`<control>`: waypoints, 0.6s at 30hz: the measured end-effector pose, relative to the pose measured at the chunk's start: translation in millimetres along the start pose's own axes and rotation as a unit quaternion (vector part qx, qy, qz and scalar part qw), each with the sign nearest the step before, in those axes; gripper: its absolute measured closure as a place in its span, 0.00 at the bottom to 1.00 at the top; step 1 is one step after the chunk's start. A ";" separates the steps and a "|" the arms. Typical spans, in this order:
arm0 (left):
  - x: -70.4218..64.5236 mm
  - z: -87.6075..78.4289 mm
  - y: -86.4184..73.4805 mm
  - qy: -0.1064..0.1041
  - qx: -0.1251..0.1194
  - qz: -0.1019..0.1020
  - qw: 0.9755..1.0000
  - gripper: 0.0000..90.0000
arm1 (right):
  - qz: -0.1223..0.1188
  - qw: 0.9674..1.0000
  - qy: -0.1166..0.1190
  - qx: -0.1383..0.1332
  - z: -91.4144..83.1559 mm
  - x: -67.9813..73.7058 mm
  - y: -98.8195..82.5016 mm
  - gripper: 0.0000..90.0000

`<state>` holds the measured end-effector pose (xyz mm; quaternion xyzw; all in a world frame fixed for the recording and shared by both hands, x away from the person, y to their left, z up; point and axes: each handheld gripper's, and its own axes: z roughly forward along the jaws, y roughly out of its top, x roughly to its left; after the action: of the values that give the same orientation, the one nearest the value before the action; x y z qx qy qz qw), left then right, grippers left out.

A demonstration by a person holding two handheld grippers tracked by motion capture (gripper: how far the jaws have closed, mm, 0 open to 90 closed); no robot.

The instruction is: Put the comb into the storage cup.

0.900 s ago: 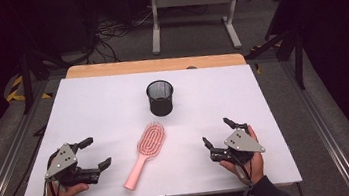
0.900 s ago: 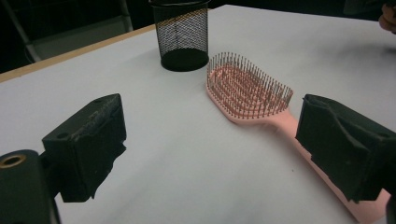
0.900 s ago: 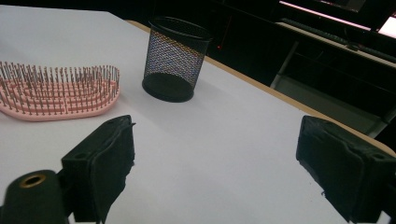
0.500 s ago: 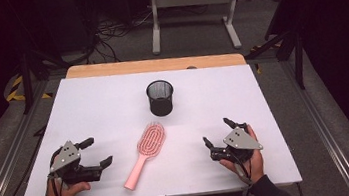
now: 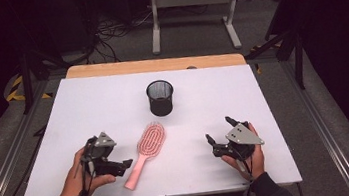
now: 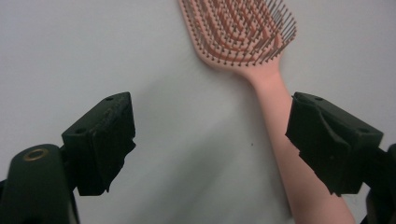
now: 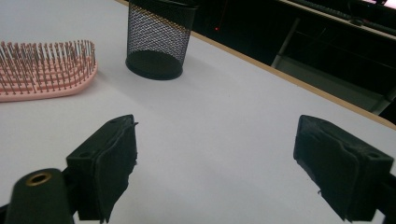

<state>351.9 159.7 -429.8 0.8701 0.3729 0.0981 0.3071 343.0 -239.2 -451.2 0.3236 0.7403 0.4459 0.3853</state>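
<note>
A pink hairbrush [image 5: 150,140] lies bristles up on the white table [image 5: 87,103], its handle pointing toward the near edge. My left gripper [image 5: 111,155] hovers just left of that handle, jaws wide open. In the left gripper view [image 6: 210,135] the hairbrush [image 6: 261,70] handle runs down just inside the right-hand jaw, and neither pad presses on it. A black mesh cup [image 5: 161,98] stands upright behind the brush. My right gripper [image 5: 218,129] is held open at the near right, nothing between its jaws [image 7: 215,154]; ahead of it lie the brush head [image 7: 42,70] and the cup [image 7: 159,42].
A wooden strip [image 5: 158,64] edges the table's far side. Beyond it are a dark floor, cables and a metal stand [image 5: 191,5]. Bare table surface lies between the brush and the right gripper.
My left gripper has moved right, up to the brush handle, and turned toward it. The right gripper, brush and cup have stayed in place.
</note>
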 end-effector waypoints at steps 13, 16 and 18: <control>-17.1 42.4 28.2 -0.038 0.076 0.009 0.996 0.35 | -0.012 1.000 -0.002 0.005 2.7 2.7 -0.4 0.17; -19.1 49.3 30.9 -0.018 0.096 0.017 0.995 0.36 | -0.014 1.000 -0.001 0.009 3.3 3.6 -0.4 0.17; -21.2 50.6 33.4 -0.010 0.107 0.027 0.994 0.37 | -0.015 1.000 -0.003 0.012 3.8 3.8 -0.5 0.17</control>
<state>376.9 103.6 -448.3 0.9087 0.3542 0.0574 0.2134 344.4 -234.8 -453.9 0.3189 0.7492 0.4300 0.3900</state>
